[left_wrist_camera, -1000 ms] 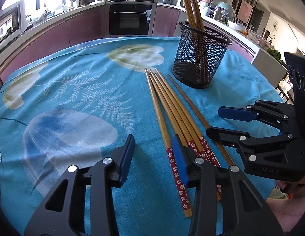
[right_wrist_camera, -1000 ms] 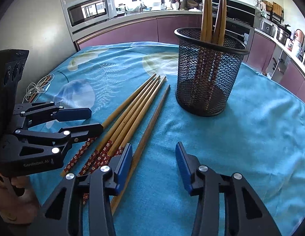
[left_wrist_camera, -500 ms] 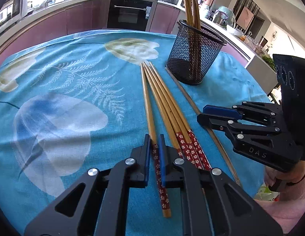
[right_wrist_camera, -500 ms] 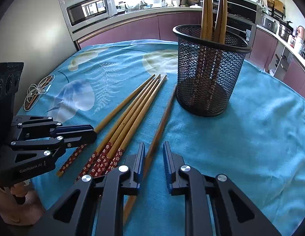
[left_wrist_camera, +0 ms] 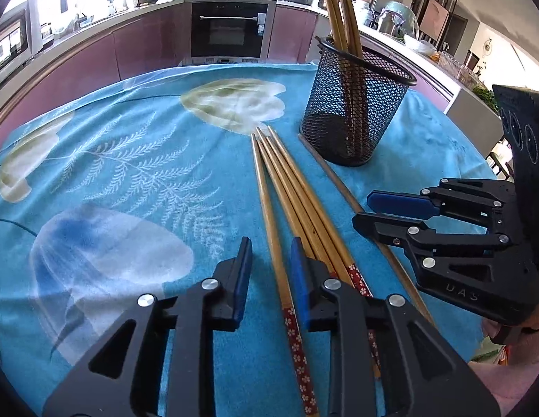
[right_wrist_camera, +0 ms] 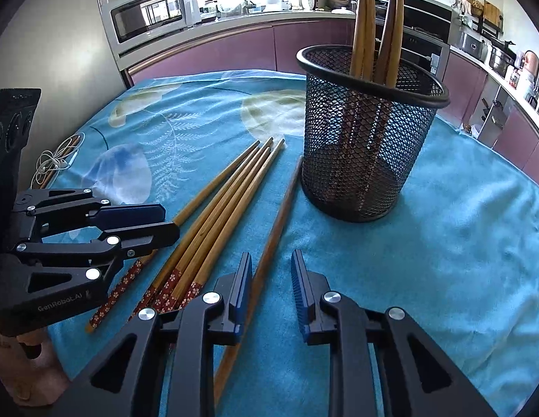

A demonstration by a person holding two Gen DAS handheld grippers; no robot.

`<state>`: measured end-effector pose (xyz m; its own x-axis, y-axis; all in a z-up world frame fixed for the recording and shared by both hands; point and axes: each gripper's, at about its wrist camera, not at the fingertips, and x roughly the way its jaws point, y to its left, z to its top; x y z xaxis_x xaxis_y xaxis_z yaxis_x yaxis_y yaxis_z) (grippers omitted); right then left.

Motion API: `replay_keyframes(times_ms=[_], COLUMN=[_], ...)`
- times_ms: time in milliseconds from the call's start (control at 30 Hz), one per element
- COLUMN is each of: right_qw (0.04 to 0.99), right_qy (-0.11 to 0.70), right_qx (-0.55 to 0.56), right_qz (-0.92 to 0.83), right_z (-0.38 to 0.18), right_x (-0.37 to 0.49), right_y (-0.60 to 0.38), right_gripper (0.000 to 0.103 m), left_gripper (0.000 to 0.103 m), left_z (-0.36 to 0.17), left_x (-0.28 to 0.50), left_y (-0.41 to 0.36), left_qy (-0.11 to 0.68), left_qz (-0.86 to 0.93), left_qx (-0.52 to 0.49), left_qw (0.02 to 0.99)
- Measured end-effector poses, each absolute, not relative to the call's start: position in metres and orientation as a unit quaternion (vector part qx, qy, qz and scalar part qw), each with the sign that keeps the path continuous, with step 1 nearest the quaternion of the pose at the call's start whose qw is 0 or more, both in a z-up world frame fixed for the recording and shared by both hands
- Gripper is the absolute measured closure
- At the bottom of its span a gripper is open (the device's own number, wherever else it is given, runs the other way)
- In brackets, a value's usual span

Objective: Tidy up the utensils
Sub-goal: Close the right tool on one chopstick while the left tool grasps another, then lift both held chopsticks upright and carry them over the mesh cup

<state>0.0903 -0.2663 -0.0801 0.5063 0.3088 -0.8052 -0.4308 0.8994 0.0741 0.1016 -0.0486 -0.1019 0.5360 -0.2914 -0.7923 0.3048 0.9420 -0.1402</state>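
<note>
Several wooden chopsticks (left_wrist_camera: 290, 191) with red flowered ends lie side by side on the blue tablecloth (left_wrist_camera: 130, 160); they also show in the right wrist view (right_wrist_camera: 217, 208). A plain darker chopstick (right_wrist_camera: 274, 229) lies apart, beside the black mesh holder (right_wrist_camera: 366, 139), which holds a few upright chopsticks. The holder also shows in the left wrist view (left_wrist_camera: 352, 111). My left gripper (left_wrist_camera: 269, 264) is open, its jaws straddling the leftmost chopstick. My right gripper (right_wrist_camera: 271, 278) is open, the plain chopstick just inside its left jaw.
A coiled white cable (right_wrist_camera: 57, 163) lies at the table's left edge. Kitchen counters, an oven (left_wrist_camera: 231, 31) and a microwave (right_wrist_camera: 151, 17) ring the table beyond. The cloth to the right of the holder (right_wrist_camera: 460, 243) is bare.
Both grippers narrowed almost shut half a second ago and have now opened again. The left gripper has shifted so the leftmost chopstick lies between its jaws. The chopsticks have not moved.
</note>
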Motion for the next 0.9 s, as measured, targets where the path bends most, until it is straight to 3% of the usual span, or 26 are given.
replay_keyframes(times_ms=[200, 300, 367, 900], right_qw=[0.867, 0.868, 0.867, 0.865], right_qy=[0.446, 0.445, 0.446, 0.432], right_qx=[-0.062, -0.049, -0.042, 0.002], right_qz=[0.213, 0.216, 0.218, 0.257], right_z=[-0.081, -0.081, -0.081, -0.065], right_x=[0.097, 0.099, 0.1, 0.086], right_y=[-0.265, -0.267, -0.268, -0.282], right_gripper=[0.083, 0.09, 0.094, 0.097], left_gripper=[0.088, 0.093, 0.094, 0.095], left_z=[-0.102, -0.102, -0.102, -0.087], left_x=[0.117, 0.121, 0.121, 0.106], left_y=[-0.055, -0.056, -0.056, -0.04], left_qy=[0.449, 0.449, 0.45, 0.434], left_qz=[-0.16, -0.155, -0.154, -0.166], left_qx=[0.022, 0.016, 0.008, -0.033], left_qw=[0.879, 0.88, 0.88, 0.885])
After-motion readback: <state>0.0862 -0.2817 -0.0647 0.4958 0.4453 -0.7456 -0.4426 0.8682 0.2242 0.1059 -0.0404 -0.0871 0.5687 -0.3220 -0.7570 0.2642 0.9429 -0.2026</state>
